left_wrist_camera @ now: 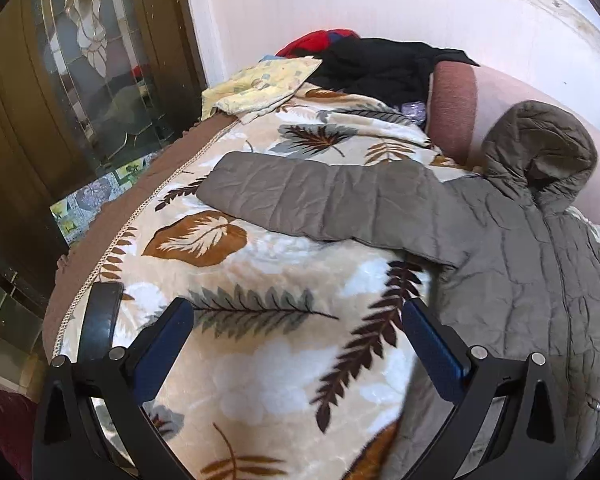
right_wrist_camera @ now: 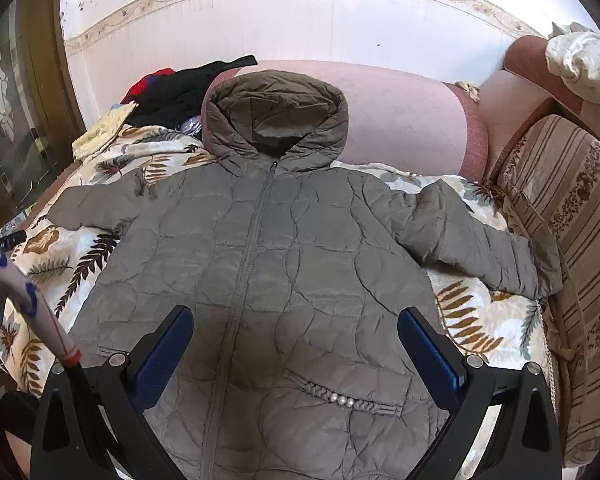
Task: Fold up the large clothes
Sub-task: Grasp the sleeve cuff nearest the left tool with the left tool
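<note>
A grey-green quilted hooded jacket [right_wrist_camera: 268,264] lies flat, front up and zipped, on a leaf-print blanket [right_wrist_camera: 472,308]. Both sleeves are spread out sideways and its hood [right_wrist_camera: 276,116] rests against a pink cushion. In the left wrist view the jacket's left sleeve [left_wrist_camera: 324,204] stretches across the blanket [left_wrist_camera: 260,360] and the body [left_wrist_camera: 540,300] fills the right side. My left gripper [left_wrist_camera: 298,316] hovers open above the blanket, short of that sleeve. My right gripper [right_wrist_camera: 296,326] hangs open over the jacket's lower front, nothing between its fingers.
Black and red clothes [left_wrist_camera: 380,60] and a yellow cloth [left_wrist_camera: 260,84] are piled at the far end. A pink cushion [right_wrist_camera: 400,120] backs the hood. A striped sofa arm [right_wrist_camera: 560,248] borders the right. A glass-panelled door [left_wrist_camera: 80,60] stands left. A person's sleeve [right_wrist_camera: 28,288] shows at left.
</note>
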`<state>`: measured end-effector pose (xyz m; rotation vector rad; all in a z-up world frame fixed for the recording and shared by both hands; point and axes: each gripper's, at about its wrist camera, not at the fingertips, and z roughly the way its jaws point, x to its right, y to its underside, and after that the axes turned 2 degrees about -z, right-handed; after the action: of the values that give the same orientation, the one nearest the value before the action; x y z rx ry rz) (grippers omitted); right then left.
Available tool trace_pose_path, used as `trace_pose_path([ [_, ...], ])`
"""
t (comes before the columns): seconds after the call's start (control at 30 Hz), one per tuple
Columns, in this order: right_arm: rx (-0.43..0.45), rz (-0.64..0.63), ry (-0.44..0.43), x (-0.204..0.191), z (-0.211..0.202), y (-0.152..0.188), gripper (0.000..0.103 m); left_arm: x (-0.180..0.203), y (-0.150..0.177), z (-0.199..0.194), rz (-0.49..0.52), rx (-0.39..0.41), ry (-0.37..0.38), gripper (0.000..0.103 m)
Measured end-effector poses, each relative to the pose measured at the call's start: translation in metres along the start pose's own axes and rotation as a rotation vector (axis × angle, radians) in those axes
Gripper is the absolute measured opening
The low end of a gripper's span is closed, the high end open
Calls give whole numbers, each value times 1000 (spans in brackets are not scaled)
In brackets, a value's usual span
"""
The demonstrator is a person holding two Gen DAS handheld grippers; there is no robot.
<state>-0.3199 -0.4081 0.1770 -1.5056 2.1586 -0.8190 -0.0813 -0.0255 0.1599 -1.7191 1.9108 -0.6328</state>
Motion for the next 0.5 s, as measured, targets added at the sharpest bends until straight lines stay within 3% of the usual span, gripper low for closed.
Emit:
trace_pose_path([
  [0.33, -50, -12, 7, -11, 37, -9, 103, -33, -59, 89, -69, -73, -3, 103],
  [0.5, -84, -38, 13, -20, 61, -17, 103, -46, -74, 138, -121, -128, 1, 103],
])
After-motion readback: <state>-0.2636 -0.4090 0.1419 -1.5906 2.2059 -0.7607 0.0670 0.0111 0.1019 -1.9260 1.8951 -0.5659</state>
